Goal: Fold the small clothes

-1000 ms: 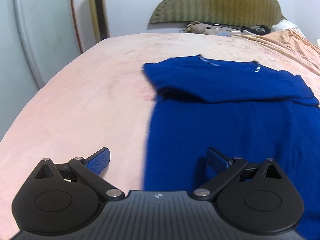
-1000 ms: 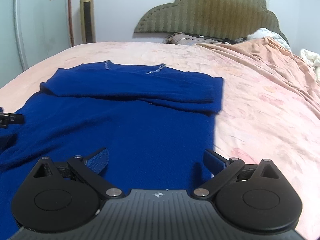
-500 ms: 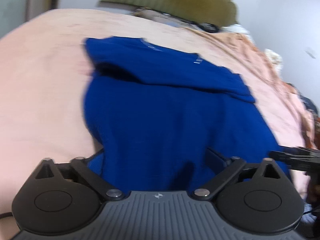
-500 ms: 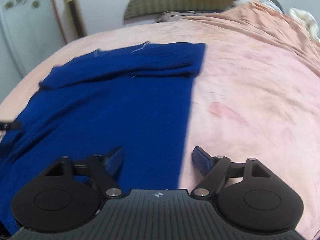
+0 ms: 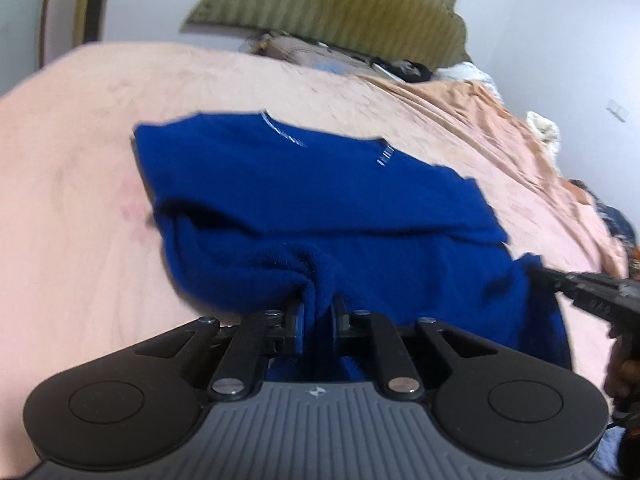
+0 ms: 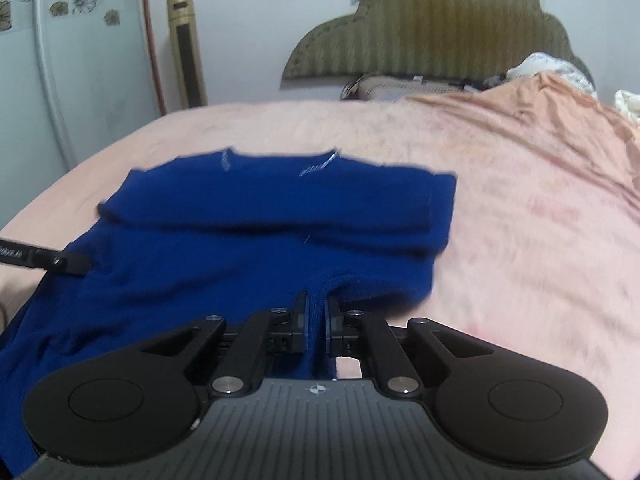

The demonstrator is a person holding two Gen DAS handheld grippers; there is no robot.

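Bed (image 6: 520, 220): covered by a pink sheet.
Sweater (image 6: 260, 216): blue, spread on the bed, top part folded over.
Blanket (image 5: 500, 128): orange, rumpled, laid along the bed's right side.

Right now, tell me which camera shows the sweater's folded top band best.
The right wrist view: the folded band of the sweater runs across nearly unblocked, both ends visible. The left wrist view shows it slanted and blurrier, though also whole.

Two low wrist views, facing headboard (image 6: 432, 28)
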